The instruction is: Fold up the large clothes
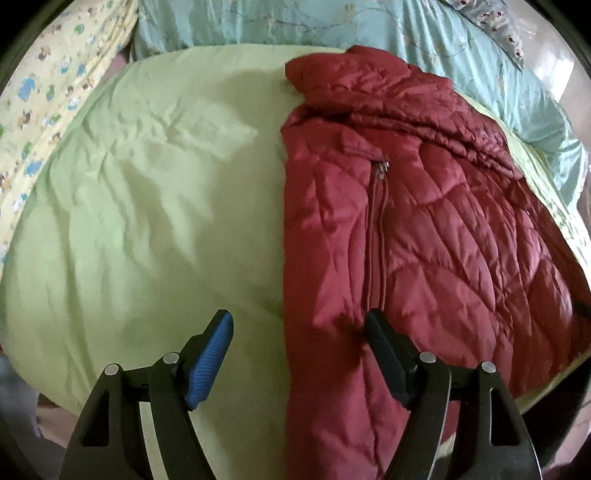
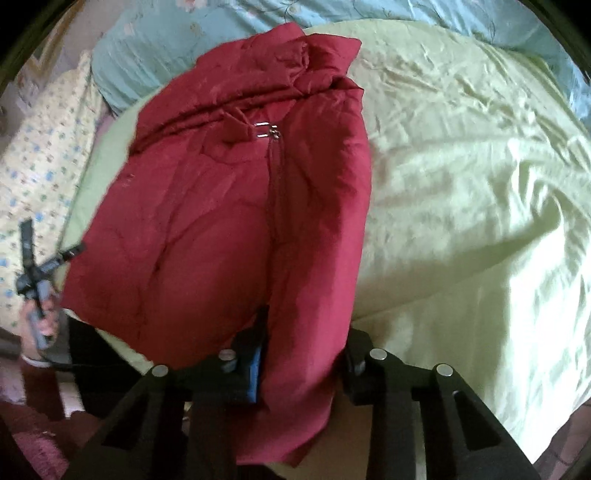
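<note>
Over on the far left of the red jacket (image 1: 406,229) there's a yellow quilt (image 1: 40,110) with little cartoon prints, bunched up along the edge of the bed. Next to that is the light green bedsheet (image 1: 147,203), pretty wrinkled, and that's what the jacket is lying on. Behind the jacket, at the head end, there's a pale blue floral quilt (image 1: 332,26).

The jacket itself is a puffy quilted one, dark red, already folded lengthwise into a long narrow bundle, with its zipper (image 1: 380,173) running down the front and the collar end pointing toward the blue quilt.

The left gripper (image 1: 299,332) is at the jacket's near end, fingers spread wide apart and not clamping anything. The blue-padded finger (image 1: 210,362) sits over bare green sheet just off the jacket's left edge, and the dark one (image 1: 384,354) looks like it's resting right on the red fabric near the zipper line, denting it a bit.

The right gripper (image 2: 303,354) is also at the jacket's near hem, and this one is clenched on it: a flap of the red jacket (image 2: 229,206) runs down between the fingers and hangs off the bed edge. From that camera you can see a hand (image 2: 40,321) holding the other tool, off to the jacket's left.
</note>
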{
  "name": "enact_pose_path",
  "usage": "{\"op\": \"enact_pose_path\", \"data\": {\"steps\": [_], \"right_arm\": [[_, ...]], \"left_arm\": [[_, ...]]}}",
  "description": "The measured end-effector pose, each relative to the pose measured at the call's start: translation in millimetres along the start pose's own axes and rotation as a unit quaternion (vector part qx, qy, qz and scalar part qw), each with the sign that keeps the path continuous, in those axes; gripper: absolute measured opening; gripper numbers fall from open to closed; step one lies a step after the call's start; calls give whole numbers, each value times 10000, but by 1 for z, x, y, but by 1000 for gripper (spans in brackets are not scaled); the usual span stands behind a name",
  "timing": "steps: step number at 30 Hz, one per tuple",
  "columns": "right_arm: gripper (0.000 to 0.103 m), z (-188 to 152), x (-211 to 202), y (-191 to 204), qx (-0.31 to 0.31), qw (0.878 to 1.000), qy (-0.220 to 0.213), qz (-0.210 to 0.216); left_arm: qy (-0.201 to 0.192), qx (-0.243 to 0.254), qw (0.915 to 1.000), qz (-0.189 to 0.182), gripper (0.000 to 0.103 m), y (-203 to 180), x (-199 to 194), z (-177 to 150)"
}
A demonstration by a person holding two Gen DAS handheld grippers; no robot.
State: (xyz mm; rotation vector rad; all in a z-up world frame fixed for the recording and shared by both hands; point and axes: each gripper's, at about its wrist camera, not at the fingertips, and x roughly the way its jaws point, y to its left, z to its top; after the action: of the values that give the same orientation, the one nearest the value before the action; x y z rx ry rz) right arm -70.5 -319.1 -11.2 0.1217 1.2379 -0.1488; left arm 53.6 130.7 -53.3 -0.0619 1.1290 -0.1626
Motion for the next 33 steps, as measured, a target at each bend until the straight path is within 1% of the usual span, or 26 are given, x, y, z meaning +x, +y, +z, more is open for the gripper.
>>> {"op": "enact_pose_path", "data": {"steps": [2,5,8,10,11,12,13,15,16,17,18,19,20,21,23,27,30,33], "right_arm": [[36,-3,-1,1,13,9999,-20,143],[37,-4,1,4,12,9999,0,125],[40,-6,3,6,17,9999,20,152],[40,-7,2,8,-28,9999,12,170],[40,-7,1,10,-68,9998,-13,196],[40,-7,1,10,-88,9997,-40,223],[40,-7,1,11,-124,9996,-66,262],[40,-8,6,14,-202,9994,-33,267],[40,-8,8,13,-212,9994,-10,280],[40,-9,10,13,-201,9994,3,295],[40,-10,10,12,-204,9993,-18,326],[37,-10,9,12,-221,9992,-42,339],[36,-10,7,13,-237,9990,-70,374],[33,-11,4,14,-267,9986,-116,439],[30,-11,-1,18,-321,9978,-237,524],[26,-12,-15,19,-266,9949,-537,805],[24,-14,-28,19,-188,9910,-773,1073],[24,-9,-38,19,-187,9869,-1014,1238]], "left_arm": [[58,31,10000,-51,74,1,1,-3],[195,84,9995,-247,74,1,3,-8],[237,168,9989,-361,73,0,4,-11],[277,288,9976,-563,71,-6,5,-14],[294,314,9969,-659,68,-7,6,-15],[386,355,9950,-852,63,-10,10,-17],[447,372,9941,-920,56,-12,13,-18],[488,454,9938,-892,51,-14,18,-21],[475,480,9936,-910,46,-14,18,-22],[452,494,9930,-978,36,-14,16,-22],[420,504,9925,-1032,33,-14,14,-23],[373,525,9923,-1057,28,-14,12,-23],[292,564,9922,-1070,24,-15,9,-23],[187,614,9921,-1076,22,-16,5,-24],[34,651,9919,-1092,19,-18,-3,-25],[-265,569,9900,-1260,16,-15,-26,-29],[-488,489,9875,-1416,16,-9,-43,-25],[-787,443,9844,-1509,15,-7,-60,-18]]}}
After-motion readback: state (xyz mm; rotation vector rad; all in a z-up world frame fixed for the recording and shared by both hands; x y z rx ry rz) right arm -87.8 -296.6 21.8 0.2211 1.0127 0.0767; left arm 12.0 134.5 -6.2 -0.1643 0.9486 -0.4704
